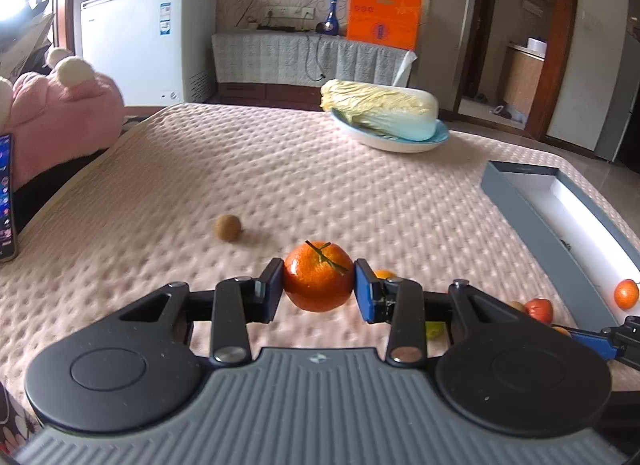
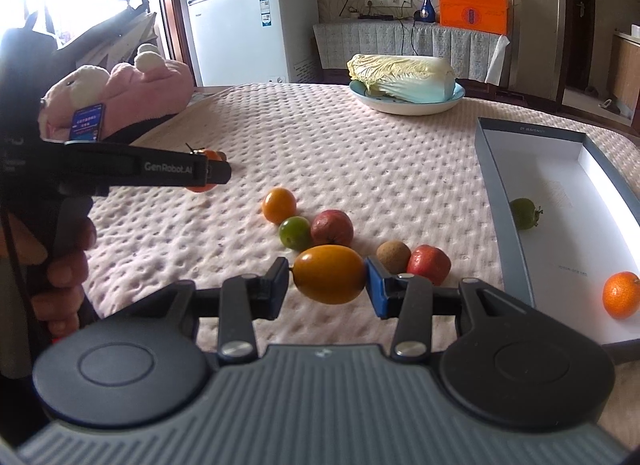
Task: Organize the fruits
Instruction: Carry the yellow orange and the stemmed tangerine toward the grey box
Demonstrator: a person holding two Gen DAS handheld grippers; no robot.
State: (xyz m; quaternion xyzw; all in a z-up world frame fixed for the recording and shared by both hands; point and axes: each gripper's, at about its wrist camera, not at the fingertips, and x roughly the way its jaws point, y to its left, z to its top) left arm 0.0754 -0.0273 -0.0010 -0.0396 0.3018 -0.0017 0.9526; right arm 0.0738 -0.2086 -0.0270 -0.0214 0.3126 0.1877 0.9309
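My left gripper (image 1: 319,285) is shut on an orange mandarin (image 1: 319,276) with a green stem and holds it above the pink quilt. It also shows from the side in the right wrist view (image 2: 218,173). My right gripper (image 2: 327,281) is shut on a yellow-orange oval fruit (image 2: 329,274). Beyond it lie an orange fruit (image 2: 279,205), a green fruit (image 2: 295,232), two red fruits (image 2: 332,227) (image 2: 429,264) and a brown fruit (image 2: 393,256). A grey box (image 2: 490,185) at the right holds a green fruit (image 2: 525,213) and a mandarin (image 2: 621,294). A brown fruit (image 1: 228,227) lies alone.
A plate (image 2: 408,107) with a napa cabbage (image 2: 402,77) stands at the far side of the table. A pink plush toy (image 2: 120,93) and a phone (image 1: 6,201) are at the left edge. A white freezer (image 1: 148,37) stands behind.
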